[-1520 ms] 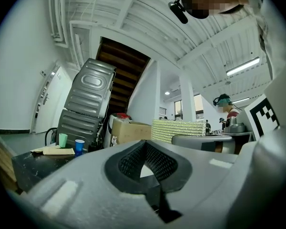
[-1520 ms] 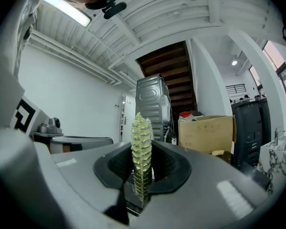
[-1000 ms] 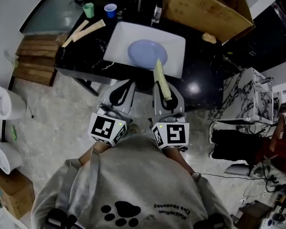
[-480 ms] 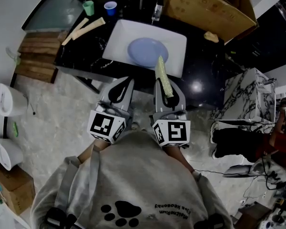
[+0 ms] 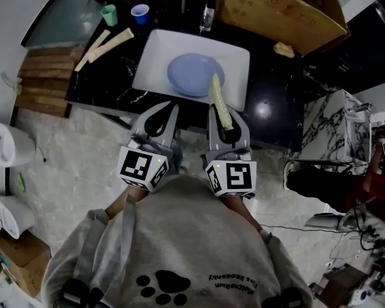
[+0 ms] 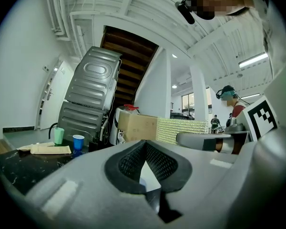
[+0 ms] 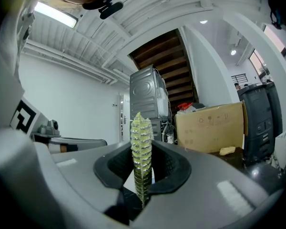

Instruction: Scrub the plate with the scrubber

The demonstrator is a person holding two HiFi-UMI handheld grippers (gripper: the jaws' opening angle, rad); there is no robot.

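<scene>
A pale blue plate (image 5: 194, 74) lies in a white rectangular sink (image 5: 155, 55) set in a black counter. My right gripper (image 5: 224, 124) is shut on a yellow-green scrubber (image 5: 219, 102), which sticks out forward so that its tip reaches over the plate's near right edge. In the right gripper view the scrubber (image 7: 141, 156) stands edge-on between the jaws. My left gripper (image 5: 159, 116) is shut and empty, held near the counter's front edge, left of the right one. In the left gripper view its pads (image 6: 133, 160) meet at the tips.
A green cup (image 5: 109, 14) and a blue cup (image 5: 140, 13) stand at the counter's back left, beside two pale strips (image 5: 106, 44). A large cardboard box (image 5: 277, 15) sits behind the sink, with a small sponge (image 5: 282, 50) on the counter at right. White appliances (image 5: 9, 145) stand on the floor left.
Both grippers have shifted slightly forward towards the sink, and the view has drifted a little. The scrubber stays gripped in the right gripper; the left stays shut.
</scene>
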